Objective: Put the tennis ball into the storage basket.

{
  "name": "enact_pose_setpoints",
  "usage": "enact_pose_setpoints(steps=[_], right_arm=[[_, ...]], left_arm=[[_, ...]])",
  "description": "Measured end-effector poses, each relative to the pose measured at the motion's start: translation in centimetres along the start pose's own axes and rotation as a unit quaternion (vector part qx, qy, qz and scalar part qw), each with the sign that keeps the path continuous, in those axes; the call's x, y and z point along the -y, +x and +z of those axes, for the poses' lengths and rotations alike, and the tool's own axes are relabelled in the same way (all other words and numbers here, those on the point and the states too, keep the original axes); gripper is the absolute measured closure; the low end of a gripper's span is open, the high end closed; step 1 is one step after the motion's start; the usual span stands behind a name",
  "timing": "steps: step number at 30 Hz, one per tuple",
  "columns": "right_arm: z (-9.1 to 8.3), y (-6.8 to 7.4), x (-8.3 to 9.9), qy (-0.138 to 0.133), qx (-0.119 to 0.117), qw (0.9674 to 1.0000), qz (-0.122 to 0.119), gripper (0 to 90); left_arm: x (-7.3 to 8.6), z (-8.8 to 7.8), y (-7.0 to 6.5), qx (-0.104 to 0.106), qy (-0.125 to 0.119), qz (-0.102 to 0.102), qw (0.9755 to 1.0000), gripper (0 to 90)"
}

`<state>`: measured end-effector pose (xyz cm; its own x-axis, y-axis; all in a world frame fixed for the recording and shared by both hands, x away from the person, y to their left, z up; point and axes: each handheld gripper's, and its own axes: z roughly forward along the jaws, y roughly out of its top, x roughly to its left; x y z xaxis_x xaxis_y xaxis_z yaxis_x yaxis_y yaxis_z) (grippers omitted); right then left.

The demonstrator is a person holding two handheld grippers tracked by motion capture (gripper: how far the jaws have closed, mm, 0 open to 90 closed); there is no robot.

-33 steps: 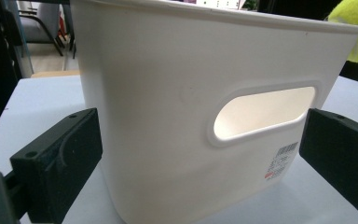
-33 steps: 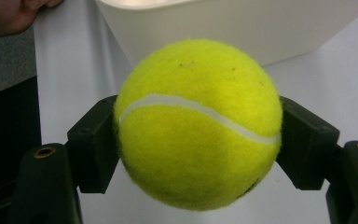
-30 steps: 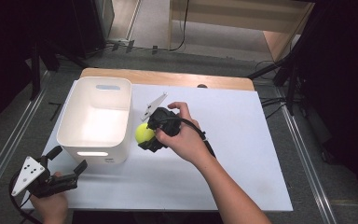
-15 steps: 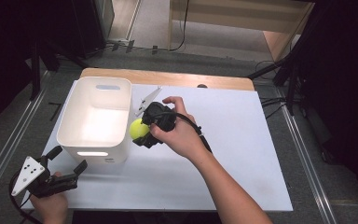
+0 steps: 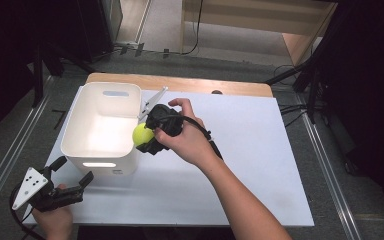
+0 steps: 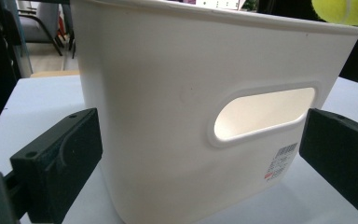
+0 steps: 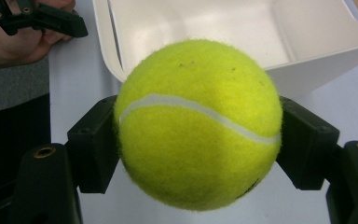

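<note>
White board covers the desk [image 5: 240, 165], whose wooden far edge shows beyond it, with grey floor and dark stands all around. Near the board's left end stands a white plastic bin [image 5: 101, 131], upright and open at the top, with an oval handle slot in its near wall and another in its far wall. Right tool [image 5: 147, 137], held in the person's right hand [image 5: 187, 140], is clamped on a yellow-green tennis ball [image 5: 142, 134]; in the right gripper view the two black jaws press against opposite sides of the ball [image 7: 198, 123], which is clear of the desk. Seen from above, the ball sits at the bin's right rim, just beside the wall. Left tool [image 5: 72, 175], held in the left hand [image 5: 52, 220], lies just in front of the bin's near left corner; its jaws stand apart with nothing between them, framing the bin's near wall [image 6: 214, 107] in the left gripper view.
</note>
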<state>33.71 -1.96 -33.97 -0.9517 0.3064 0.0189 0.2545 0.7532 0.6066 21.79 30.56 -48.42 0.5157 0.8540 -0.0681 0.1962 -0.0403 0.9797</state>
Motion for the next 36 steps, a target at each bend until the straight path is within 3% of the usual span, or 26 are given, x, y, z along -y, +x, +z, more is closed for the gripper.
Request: enact_pose_setpoints(steps=[36], right_arm=[[2.1,0.9,-3.6,0.001,-0.012,0.9996,-0.024,23.1]], left_arm=[[0.0,0.0,0.0,0.002,0.001,-0.001,1.0,0.0]])
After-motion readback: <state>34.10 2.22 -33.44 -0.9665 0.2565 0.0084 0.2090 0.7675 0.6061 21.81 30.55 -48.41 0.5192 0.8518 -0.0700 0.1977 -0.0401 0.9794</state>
